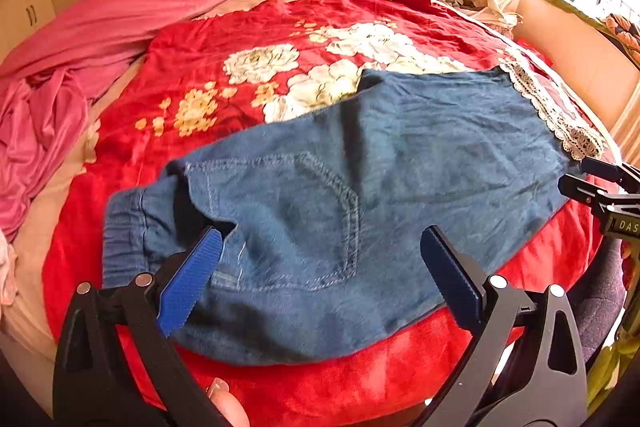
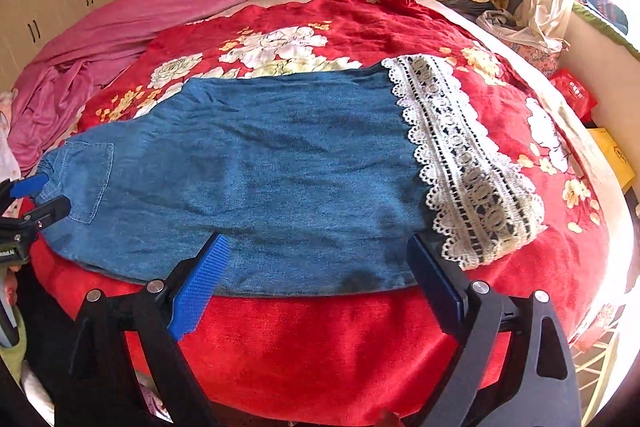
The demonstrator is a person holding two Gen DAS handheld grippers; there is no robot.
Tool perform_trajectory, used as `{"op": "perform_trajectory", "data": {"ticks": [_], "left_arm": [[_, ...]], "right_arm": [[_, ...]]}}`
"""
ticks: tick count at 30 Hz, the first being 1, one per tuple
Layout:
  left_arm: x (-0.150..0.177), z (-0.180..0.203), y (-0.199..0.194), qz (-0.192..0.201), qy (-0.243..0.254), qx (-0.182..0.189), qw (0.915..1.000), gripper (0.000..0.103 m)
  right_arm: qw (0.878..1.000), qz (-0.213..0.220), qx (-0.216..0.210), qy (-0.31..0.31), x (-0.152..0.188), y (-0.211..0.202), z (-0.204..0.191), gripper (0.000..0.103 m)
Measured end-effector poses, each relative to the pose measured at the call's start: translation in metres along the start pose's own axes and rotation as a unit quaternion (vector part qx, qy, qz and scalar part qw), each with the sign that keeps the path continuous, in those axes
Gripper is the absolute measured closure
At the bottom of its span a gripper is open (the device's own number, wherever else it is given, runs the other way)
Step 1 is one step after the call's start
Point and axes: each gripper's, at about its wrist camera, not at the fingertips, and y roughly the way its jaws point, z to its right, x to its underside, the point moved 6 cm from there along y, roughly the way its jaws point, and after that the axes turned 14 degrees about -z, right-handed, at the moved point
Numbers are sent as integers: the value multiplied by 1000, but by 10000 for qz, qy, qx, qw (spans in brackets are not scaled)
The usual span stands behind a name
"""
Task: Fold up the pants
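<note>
Already folded leg over leg, the blue denim pants with a white lace hem (image 2: pixel 280 171) lie flat across the red floral plush blanket (image 2: pixel 320 339) on the bed, waistband to the left, lace cuff to the right. Both tools hover at the near edge: the left gripper (image 1: pixel 320 267) over the back pocket, the right gripper (image 2: pixel 318 267) by the cuff, each with jaws spread wide and holding nothing. A crumpled pink sheet (image 1: pixel 80 67) lies far left.
</note>
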Motion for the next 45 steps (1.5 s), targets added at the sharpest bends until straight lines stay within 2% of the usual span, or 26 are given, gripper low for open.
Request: {"op": "perform_trajectory", "data": {"ticks": [4,9,13,19,25,27,28,30,32,35,37,40,42,43,44,45], "left_arm": [[-35,25,-8,101,260,114,9995,10],[-79,68,0,111,770,137,9969,10],[-111,107,16,-36,1084,442,9931,10],[-148,168,48,-290,1401,1201,9824,10],[-176,206,86,-519,1650,1564,9724,10],[-185,217,96,-556,1774,1649,9686,10],[-188,222,102,-586,1855,1601,9677,10],[-194,230,115,-661,1989,1498,9663,10],[-201,234,126,-733,1975,1425,9671,11],[-210,240,137,-923,1832,1836,9613,18],[-211,244,143,-1010,1842,2031,9564,28],[-207,252,148,-1122,1856,2377,9468,39],[-204,255,148,-1153,1832,2560,9421,48],[-203,256,147,-1154,1823,2614,9408,56],[-202,257,147,-1179,1826,2653,9393,62],[-201,257,145,-1189,1830,2648,9393,72]], "right_arm": [[9986,334,-221,356,-2,-19,26,13],[9919,585,-295,1089,2,-30,80,12],[9846,653,-574,1516,5,-30,111,12],[9821,532,-774,1633,-1,-15,125,12],[9816,376,-1026,1567,-6,3,116,13],[9826,240,-1150,1440,-7,12,110,23],[9829,208,-1155,1421,-7,15,108,38],[9789,441,-1339,1478,-6,10,110,42],[9734,487,-1532,1632,-5,9,117,46],[9759,352,-1422,1617,-3,16,119,46],[9793,323,-1341,1478,-4,16,112,46],[9803,423,-1382,1347,-6,12,105,56],[9767,436,-1516,1452,-6,14,107,56],[9748,414,-1558,1541,-6,16,109,59],[9728,407,-1662,1561,-6,17,109,74],[9711,392,-1748,1578,-7,18,109,79]]}}
